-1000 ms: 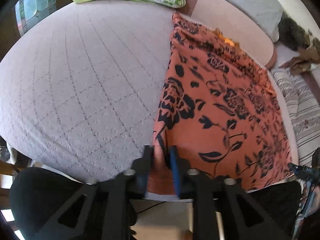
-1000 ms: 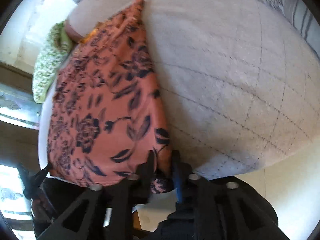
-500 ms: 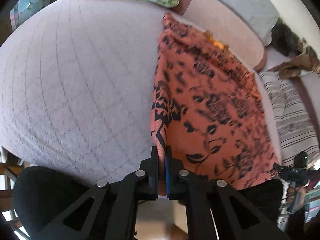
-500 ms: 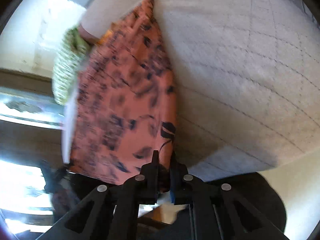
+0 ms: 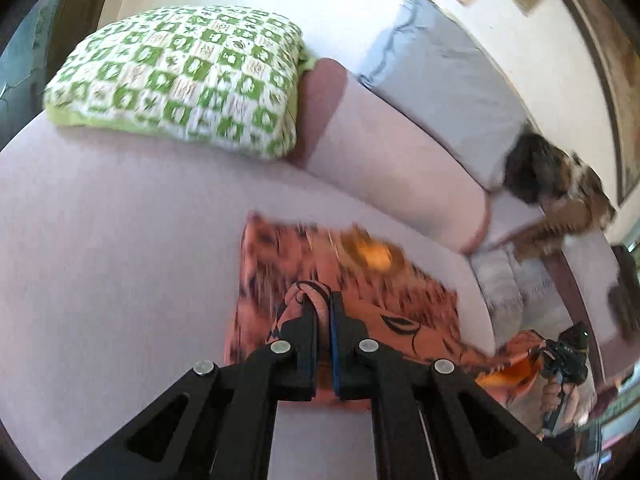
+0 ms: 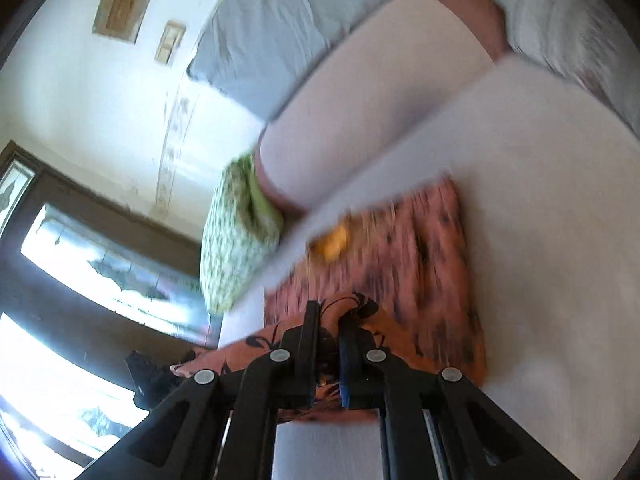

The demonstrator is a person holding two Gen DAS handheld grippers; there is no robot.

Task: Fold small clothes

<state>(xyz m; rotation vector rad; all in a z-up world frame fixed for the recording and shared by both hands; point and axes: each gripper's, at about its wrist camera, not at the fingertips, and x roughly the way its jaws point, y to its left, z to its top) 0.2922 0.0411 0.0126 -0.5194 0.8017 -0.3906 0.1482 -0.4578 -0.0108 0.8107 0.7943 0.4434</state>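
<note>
An orange garment with a black flower print (image 5: 360, 280) lies on the pale bed cover (image 5: 120, 260), its near edge lifted. My left gripper (image 5: 324, 304) is shut on one near corner of that garment; a loop of cloth sticks out past the pads. My right gripper (image 6: 328, 312) is shut on the other near corner of the garment (image 6: 420, 264). In the left wrist view the right gripper (image 5: 560, 356) shows at the far right with orange cloth hanging from it. A yellow patch (image 5: 376, 256) shows at the garment's far end. Both views are blurred.
A green and white checked pillow (image 5: 180, 80) lies at the head of the bed beside a long pale bolster (image 5: 392, 160) and a grey pillow (image 5: 440, 72). Dark and brown clothes (image 5: 560, 184) and a striped grey cloth (image 5: 512, 280) sit to the right. A window (image 6: 80, 280) is on the left.
Both grippers closed on the garment's near corners, then rose and swung toward the head of the bed, carrying the near edge over the far part. The garment now looks much shorter.
</note>
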